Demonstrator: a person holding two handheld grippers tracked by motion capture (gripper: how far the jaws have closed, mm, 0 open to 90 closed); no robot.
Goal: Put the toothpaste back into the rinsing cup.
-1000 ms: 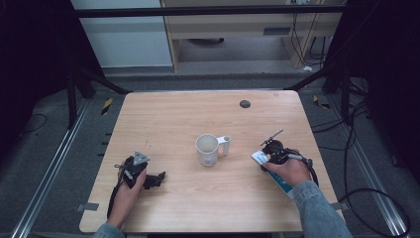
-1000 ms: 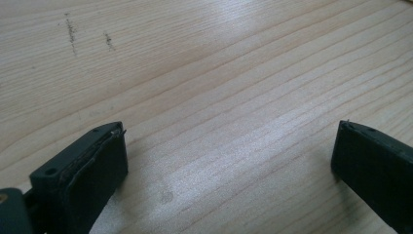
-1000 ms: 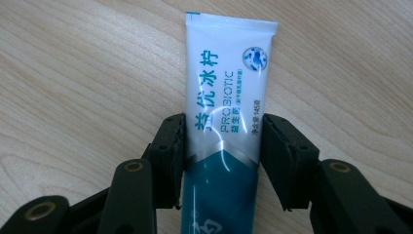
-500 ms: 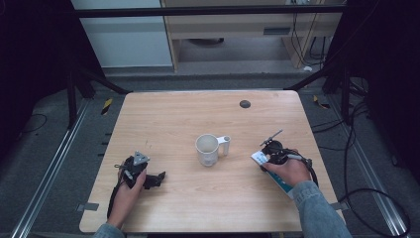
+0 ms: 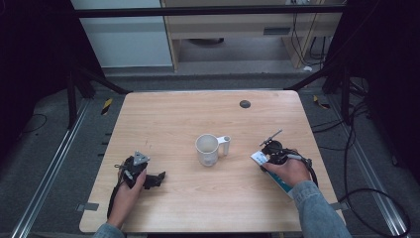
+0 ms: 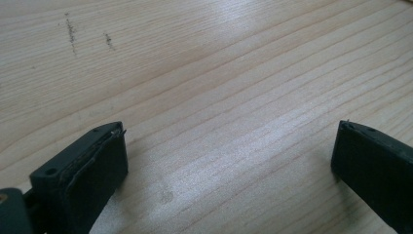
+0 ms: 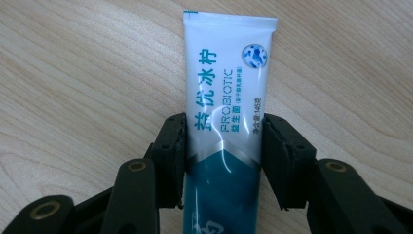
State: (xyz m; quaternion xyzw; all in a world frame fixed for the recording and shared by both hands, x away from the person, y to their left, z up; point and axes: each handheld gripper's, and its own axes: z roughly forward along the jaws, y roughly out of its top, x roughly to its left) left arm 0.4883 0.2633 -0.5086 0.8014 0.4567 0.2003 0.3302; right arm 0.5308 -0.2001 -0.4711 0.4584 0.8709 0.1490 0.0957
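Note:
A white and teal toothpaste tube (image 7: pixel 229 63) lies flat on the wooden table (image 5: pixel 178 119), crimped end pointing away in the right gripper view. My right gripper (image 7: pixel 224 146) is shut on its middle, a pad pressed against each side edge. In the high view that gripper (image 5: pixel 264 159) sits right of centre, with the tube (image 5: pixel 283 186) running under the hand. My left gripper (image 6: pixel 229 151) rests open on bare wood with nothing between its jaws; the high view places it (image 5: pixel 154 179) near the front left.
A white mug (image 5: pixel 208 149) stands upright at the table's centre, handle turned right, between the two grippers. A small dark round spot (image 5: pixel 244 104) marks the far side of the table. Cables trail off the right edge.

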